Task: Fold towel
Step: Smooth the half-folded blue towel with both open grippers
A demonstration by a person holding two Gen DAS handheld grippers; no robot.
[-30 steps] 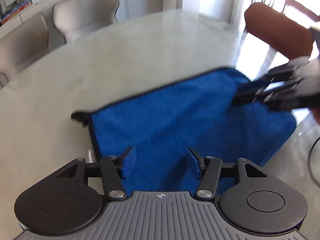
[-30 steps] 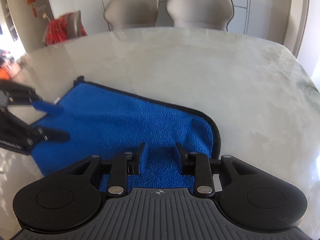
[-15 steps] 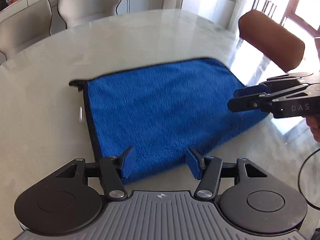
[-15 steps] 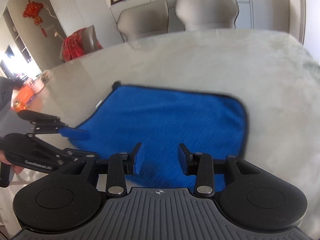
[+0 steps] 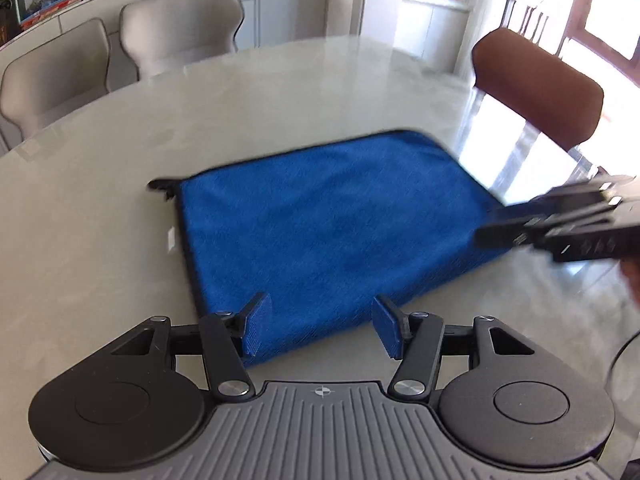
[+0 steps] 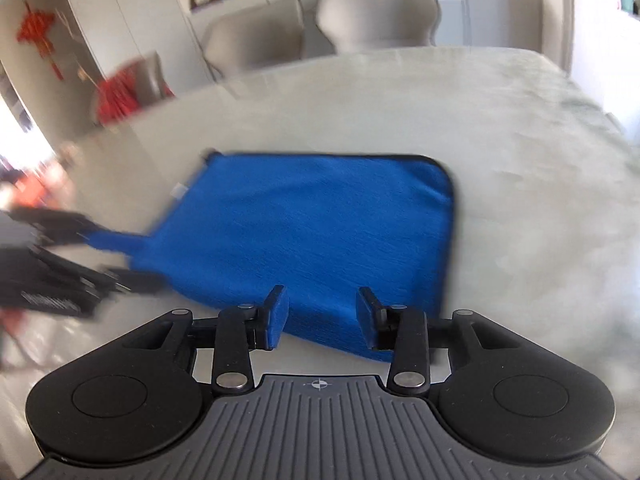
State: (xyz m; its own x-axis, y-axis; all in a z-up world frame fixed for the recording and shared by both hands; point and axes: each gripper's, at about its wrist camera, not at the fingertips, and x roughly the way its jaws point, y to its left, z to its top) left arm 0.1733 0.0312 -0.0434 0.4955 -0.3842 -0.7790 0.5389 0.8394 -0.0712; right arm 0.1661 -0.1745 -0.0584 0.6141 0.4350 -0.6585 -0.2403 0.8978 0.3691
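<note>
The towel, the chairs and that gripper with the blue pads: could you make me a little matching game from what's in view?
Things:
1. towel
2. left gripper
3. chair by the window
4. table

States:
a. brown
b. lying flat, blue
c. pale and glossy
d. jaws apart, nothing between them

Pairs: 1-b, 2-d, 3-a, 4-c

My blue fuzzy cloth towel (image 5: 328, 216) lies on the glossy pale stone table (image 5: 248, 92); my fingers (image 5: 256, 330) are matt black plastic.
</note>
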